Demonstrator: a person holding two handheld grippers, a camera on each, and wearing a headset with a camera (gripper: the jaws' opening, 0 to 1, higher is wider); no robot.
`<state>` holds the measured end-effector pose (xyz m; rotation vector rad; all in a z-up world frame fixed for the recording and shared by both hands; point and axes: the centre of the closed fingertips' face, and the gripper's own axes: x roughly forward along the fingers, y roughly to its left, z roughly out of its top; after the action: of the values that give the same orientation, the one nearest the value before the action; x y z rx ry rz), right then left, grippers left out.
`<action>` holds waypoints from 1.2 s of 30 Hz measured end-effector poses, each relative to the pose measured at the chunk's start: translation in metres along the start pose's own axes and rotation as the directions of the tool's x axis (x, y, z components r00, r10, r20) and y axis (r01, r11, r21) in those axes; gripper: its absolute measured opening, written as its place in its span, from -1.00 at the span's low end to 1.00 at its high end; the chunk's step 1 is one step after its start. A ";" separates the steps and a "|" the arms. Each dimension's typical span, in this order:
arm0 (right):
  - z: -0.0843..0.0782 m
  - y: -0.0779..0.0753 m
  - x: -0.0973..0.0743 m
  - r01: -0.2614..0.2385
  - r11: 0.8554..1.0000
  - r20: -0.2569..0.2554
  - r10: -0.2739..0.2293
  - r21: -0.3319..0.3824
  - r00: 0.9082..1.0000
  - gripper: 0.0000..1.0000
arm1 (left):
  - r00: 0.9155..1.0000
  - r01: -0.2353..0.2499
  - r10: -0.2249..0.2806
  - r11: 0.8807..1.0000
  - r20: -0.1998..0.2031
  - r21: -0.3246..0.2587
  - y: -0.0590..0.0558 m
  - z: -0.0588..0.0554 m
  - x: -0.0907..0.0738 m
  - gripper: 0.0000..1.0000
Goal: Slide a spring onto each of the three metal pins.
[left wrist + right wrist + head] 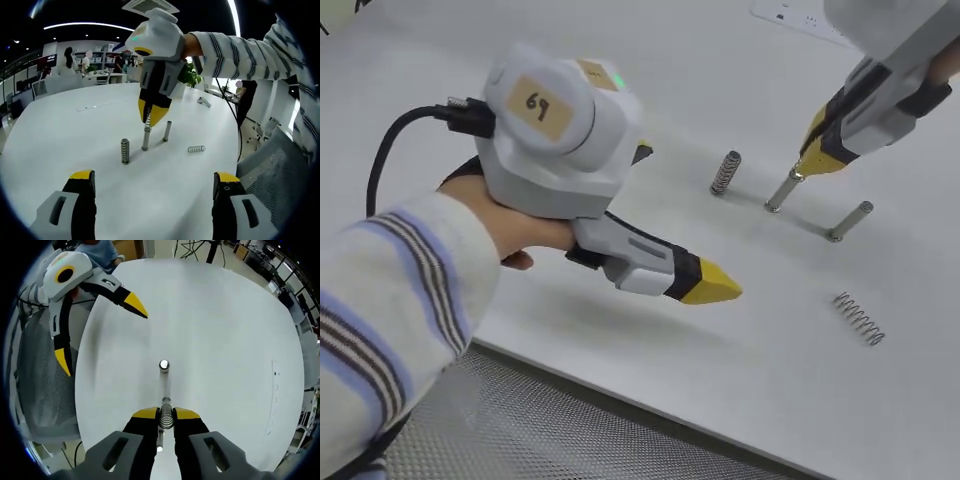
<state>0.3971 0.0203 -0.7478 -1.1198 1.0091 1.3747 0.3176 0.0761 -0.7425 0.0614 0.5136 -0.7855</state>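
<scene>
Three metal pins stand on the white table. The left pin wears a spring. My right gripper is shut on a second spring, held in line with the top of the middle pin. The third pin is bare. A loose spring lies on the table near it. My left gripper hovers open and empty, nearer the table's front edge; its yellow fingertips show in the right gripper view.
A metal mesh surface lies below the table's front edge. A white power strip sits at the far edge. In the left gripper view, chairs, desks and people stand in the room beyond the table.
</scene>
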 end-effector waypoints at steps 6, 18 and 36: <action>-0.001 0.003 0.007 -0.007 1.000 -0.004 0.007 -0.001 1.000 -0.83 | 1.000 0.001 -0.001 1.000 -0.010 -0.003 0.001 -0.003 0.000 0.93; -0.003 -0.003 0.029 -0.019 1.000 -0.001 0.019 0.004 1.000 -0.83 | 1.000 -0.023 0.023 1.000 -0.010 -0.003 0.007 -0.002 -0.001 0.86; -0.006 0.000 0.048 -0.030 1.000 -0.015 0.030 0.000 0.999 -0.83 | 0.998 -0.035 0.034 0.999 -0.046 -0.017 0.007 -0.010 0.002 0.89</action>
<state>0.3970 0.0250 -0.7963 -1.1200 1.0405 1.3925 0.3198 0.0823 -0.7537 0.0719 0.5618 -0.7473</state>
